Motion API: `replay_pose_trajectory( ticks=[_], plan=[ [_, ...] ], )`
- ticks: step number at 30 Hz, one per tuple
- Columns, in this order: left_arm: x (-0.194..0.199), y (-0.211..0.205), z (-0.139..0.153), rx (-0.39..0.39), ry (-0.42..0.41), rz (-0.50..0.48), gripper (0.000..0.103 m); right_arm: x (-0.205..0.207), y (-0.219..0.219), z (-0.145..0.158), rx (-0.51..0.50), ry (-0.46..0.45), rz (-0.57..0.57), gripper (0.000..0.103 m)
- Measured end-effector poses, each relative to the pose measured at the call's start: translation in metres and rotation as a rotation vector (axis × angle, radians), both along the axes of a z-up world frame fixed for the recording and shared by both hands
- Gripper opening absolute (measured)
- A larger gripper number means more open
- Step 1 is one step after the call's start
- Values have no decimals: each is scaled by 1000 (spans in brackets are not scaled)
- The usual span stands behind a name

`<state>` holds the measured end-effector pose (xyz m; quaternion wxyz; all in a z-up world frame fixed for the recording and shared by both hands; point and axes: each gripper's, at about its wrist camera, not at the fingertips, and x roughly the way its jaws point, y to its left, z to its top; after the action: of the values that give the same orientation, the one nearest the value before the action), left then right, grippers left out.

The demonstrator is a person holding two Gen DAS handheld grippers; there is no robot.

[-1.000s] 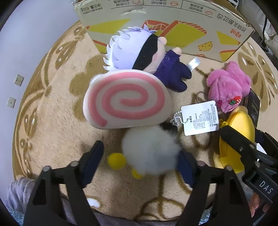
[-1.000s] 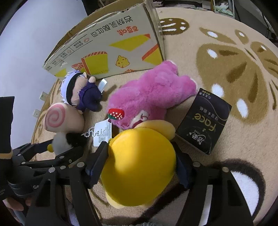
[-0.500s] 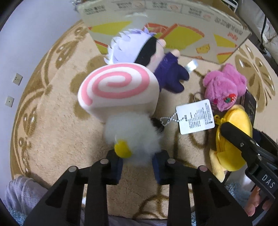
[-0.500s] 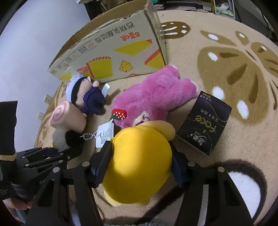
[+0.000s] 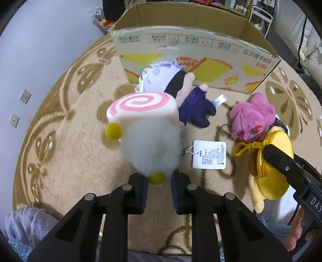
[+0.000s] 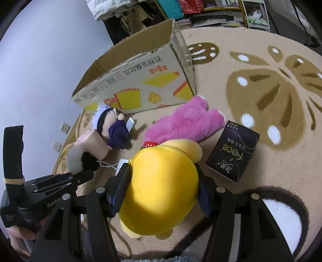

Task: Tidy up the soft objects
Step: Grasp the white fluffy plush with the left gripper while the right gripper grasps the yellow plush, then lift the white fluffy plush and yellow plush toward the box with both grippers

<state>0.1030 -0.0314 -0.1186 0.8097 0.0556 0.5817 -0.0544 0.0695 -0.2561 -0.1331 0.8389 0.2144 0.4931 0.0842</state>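
The fluffy white plush with pink spiral cap is clamped in the left gripper, whose jaws have just closed narrow; the round yellow plush is held in the right gripper jaws. Transfer into the open cardboard box is judged next.

Setting: a room in a home. The floor beneath both tools is covered by a beige plush carpet with a brown butterfly pattern. Plush toys lie on it just ahead of the tools. An opened cardboard box stands on the carpet beyond the toys. A plain wall with socket plates lies to the left of the tools. Cluttered shelving with fabrics stands far ahead, past the box.
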Motion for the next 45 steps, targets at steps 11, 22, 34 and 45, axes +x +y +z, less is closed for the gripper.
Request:
replay_pose_trajectory(
  ticks=[11, 22, 34, 45],
  plan=[
    [-1, -8, 4, -11, -34, -45, 11, 3, 5, -2, -14, 10, 10, 64],
    [13, 6, -15, -45, 80, 27, 21, 6, 8, -6, -21, 25, 27, 64],
    [22, -1, -23, -17, 94, 1, 43, 9, 2, -8, -1, 29, 16, 64],
    [9, -12, -13, 28, 30, -48, 28, 5, -1, 2, -11, -6, 6, 64]
  ],
)
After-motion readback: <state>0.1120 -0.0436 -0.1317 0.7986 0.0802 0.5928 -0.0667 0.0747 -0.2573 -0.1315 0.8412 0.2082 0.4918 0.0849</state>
